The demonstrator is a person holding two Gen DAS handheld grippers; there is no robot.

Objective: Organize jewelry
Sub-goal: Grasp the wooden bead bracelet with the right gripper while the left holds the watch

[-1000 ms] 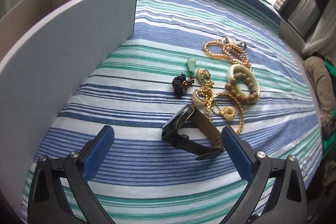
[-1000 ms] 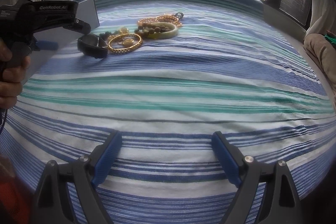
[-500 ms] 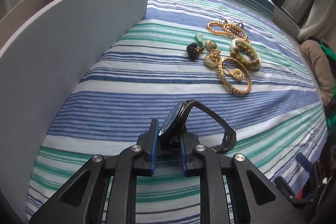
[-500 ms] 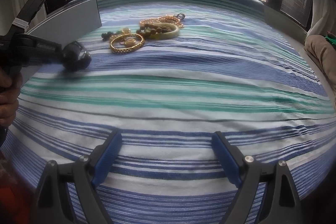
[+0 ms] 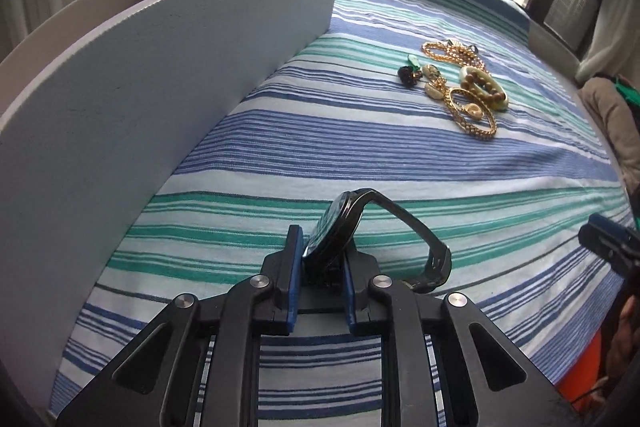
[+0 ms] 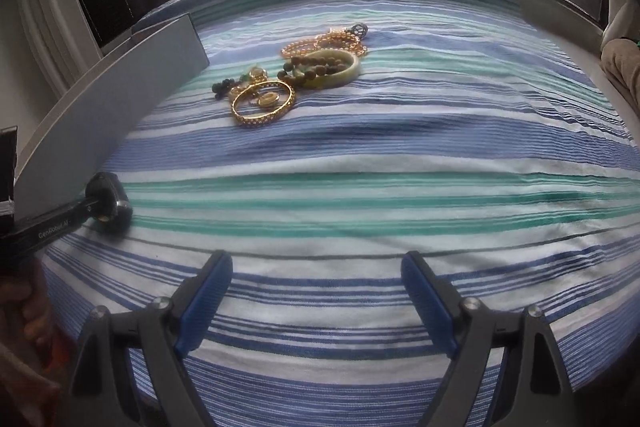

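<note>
Your left gripper has snapped its fingers shut on the black watch. A second ago they stood wide apart with the watch lying flat on the bed beside the gold pieces. Now the watch face is pinched between the blue pads, and its strap loops out toward 3 o'clock in the left wrist view. You have also pulled it well away from the jewelry pile, which now sits far off at 1 o'clock. So the first piece looks picked, and I think the next job is to carry it to the box.

Your right gripper holds nothing. Its fingers are apart and have just closed in a little, with only striped bedsheet between them.

Now look at the edges. The white box wall rises tall from 9 to 11 o'clock in the left wrist view, just beside the watch. You will likely need to lift the watch over that top edge, and the loose strap could catch on it. I cannot see into the box from here. To the right, the bed is open and bare up to the pile. The gold bangle sits at the near edge of that pile, with the green bangle and beads behind it.
</note>
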